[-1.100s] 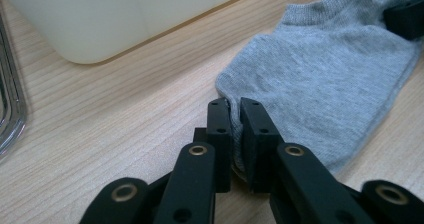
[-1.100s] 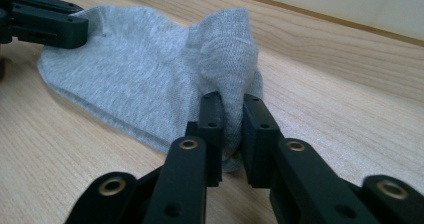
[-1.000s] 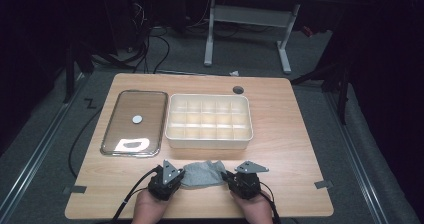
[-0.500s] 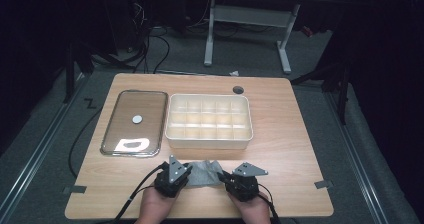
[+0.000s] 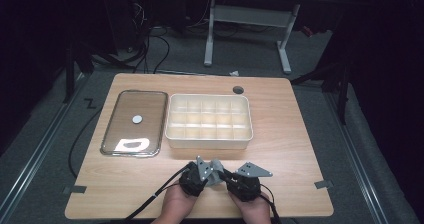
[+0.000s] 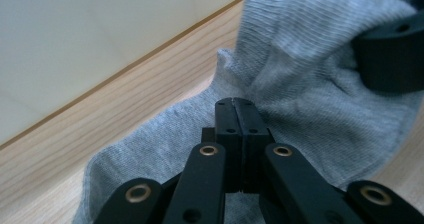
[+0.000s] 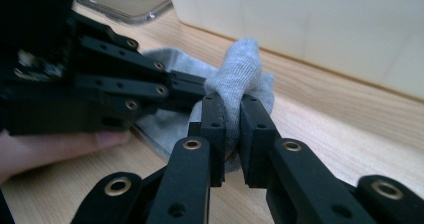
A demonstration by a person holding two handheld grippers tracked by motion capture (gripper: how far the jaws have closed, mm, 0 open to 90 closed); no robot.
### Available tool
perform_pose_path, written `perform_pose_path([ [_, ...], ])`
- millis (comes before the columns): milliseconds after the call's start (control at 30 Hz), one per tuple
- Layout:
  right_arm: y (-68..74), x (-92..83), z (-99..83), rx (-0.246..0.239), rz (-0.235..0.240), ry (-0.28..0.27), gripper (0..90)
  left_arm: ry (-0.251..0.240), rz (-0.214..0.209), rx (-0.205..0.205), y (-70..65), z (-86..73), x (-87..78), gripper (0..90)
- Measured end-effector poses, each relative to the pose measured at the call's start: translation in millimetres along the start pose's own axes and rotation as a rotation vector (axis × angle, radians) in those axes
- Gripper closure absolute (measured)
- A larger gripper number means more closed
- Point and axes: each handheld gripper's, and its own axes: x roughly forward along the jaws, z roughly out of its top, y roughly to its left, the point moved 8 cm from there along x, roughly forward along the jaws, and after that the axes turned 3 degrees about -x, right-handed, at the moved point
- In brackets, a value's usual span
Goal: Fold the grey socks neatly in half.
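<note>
Filling most of the high view, the table [image 5: 280, 134] carries everything, with bare wood along its right edge and at both near corners. Just behind the middle stands the cream tray [image 5: 209, 121] of small compartments, its long near wall facing the person; a strip of open wood separates that wall from the grippers. Left of the tray, just beside it without touching, lies the clear lid [image 5: 134, 122], flat, its far end near the back-left corner. A small round hole [image 5: 238, 90] sits by the back edge, behind the tray. Close to the front edge at the middle, both hands hold the grippers side by side, pointed toward each other over the sock [image 5: 216, 165], a grey ribbed one bunched on the wood between them. The right gripper [image 7: 231, 134] is clamped on a raised fold of the sock, cloth squeezed between its jaws. The left gripper [image 6: 235, 115] has just been closing and its jaws now meet; sock lies under and around them, but whether cloth is pinched I cannot tell.
</note>
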Motion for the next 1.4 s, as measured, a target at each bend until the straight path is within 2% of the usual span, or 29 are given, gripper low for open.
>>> perform_pose_path([
  [100, 2.1, -0.8, 1.2, -0.008, 0.003, -0.005, 83.2, -0.006, 0.012, 0.013, -0.9, 0.1, 0.5, 89.5],
  [167, 1.7, -0.7, 0.9, -0.01, 0.004, -0.004, 83.2, -0.011, 0.006, 0.007, -1.1, 1.2, 1.1, 87.7],
  [267, 0.8, -1.9, 0.6, -0.015, -0.002, -0.005, 83.2, -0.023, -0.028, -0.022, 0.0, 4.8, -1.6, 82.3],
  [333, 0.3, -2.9, 0.9, -0.015, -0.005, -0.01, 83.2, -0.052, -0.043, -0.036, 4.3, 9.0, -8.3, 77.7],
  [433, -1.5, -3.9, 1.4, -0.013, -0.009, -0.017, 83.2, -0.099, -0.076, -0.057, 17.5, 12.6, -23.6, 68.8],
  [500, -2.1, -3.3, 0.7, -0.015, -0.013, -0.011, 83.2, -0.117, -0.078, -0.079, 32.2, 9.1, -34.5, 63.4],
  [533, -2.1, -3.0, 0.5, -0.017, -0.018, -0.006, 83.2, -0.117, -0.078, -0.079, 32.2, 9.1, -34.5, 60.9],
  [567, -2.0, -2.5, 0.5, -0.02, -0.019, -0.003, 83.2, -0.121, -0.073, -0.1, 45.9, 3.1, -42.3, 57.8],
  [600, -2.0, -2.5, 0.5, -0.02, -0.019, -0.003, 83.2, -0.121, -0.073, -0.1, 45.9, 3.1, -42.3, 55.3],
  [633, -1.8, -2.2, 0.3, -0.023, -0.019, 0.003, 83.2, -0.12, -0.083, -0.135, 56.7, -3.7, -48.3, 55.3],
  [700, -1.5, -1.3, 0.6, -0.031, -0.026, 0.016, 83.1, -0.131, -0.091, -0.174, 68.2, -13.2, -55.2, 51.1],
  [733, -1.2, -1.2, 1.1, -0.033, -0.028, 0.017, 83.1, -0.131, -0.1, -0.195, 72.1, -18.2, -57.1, 50.1],
  [767, -0.7, -1.2, 1.9, -0.033, -0.036, 0.021, 83.1, -0.131, -0.127, -0.228, 75.3, -24.7, -57.7, 47.4],
  [800, -0.1, -1.3, 2.1, -0.031, -0.039, 0.023, 83.1, -0.131, -0.127, -0.228, 75.3, -24.7, -57.7, 46.7],
  [833, 0.4, -1.0, 2.6, -0.038, -0.046, 0.028, 83.0, -0.123, -0.165, -0.262, 76.7, -31.4, -55.4, 47.3],
  [900, 1.5, 0.1, 2.9, -0.042, -0.059, 0.039, 83.1, -0.087, -0.175, -0.25, 76.7, -35.7, -51.0, 48.2],
  [933, 1.5, 0.1, 2.9, -0.042, -0.059, 0.039, 83.1, -0.087, -0.175, -0.25, 76.7, -35.7, -51.0, 49.0],
  [967, 1.6, 1.0, 3.3, -0.042, -0.069, 0.047, 83.1, -0.084, -0.214, -0.285, 76.4, -37.6, -50.5, 50.3],
  [1000, 1.9, 1.1, 3.4, -0.042, -0.071, 0.05, 83.0, -0.09, -0.233, -0.312, 77.0, -37.8, -50.7, 52.0],
  [1100, 2.9, 0.5, 3.7, -0.05, -0.082, 0.058, 83.0, -0.095, -0.257, -0.332, 77.3, -37.4, -50.2, 61.5],
  [1133, 3.2, 0.3, 3.8, -0.051, -0.087, 0.062, 83.0, -0.093, -0.276, -0.347, 77.2, -37.8, -50.0, 61.5],
  [1167, 3.6, 0.2, 4.3, -0.05, -0.091, 0.068, 83.0, -0.093, -0.289, -0.365, 77.2, -38.9, -49.3, 66.6],
  [1400, 6.0, -0.7, 9.1, -0.072, -0.105, 0.081, 82.8, -0.078, -0.303, -0.366, 74.3, -40.1, -46.6, 79.4],
])
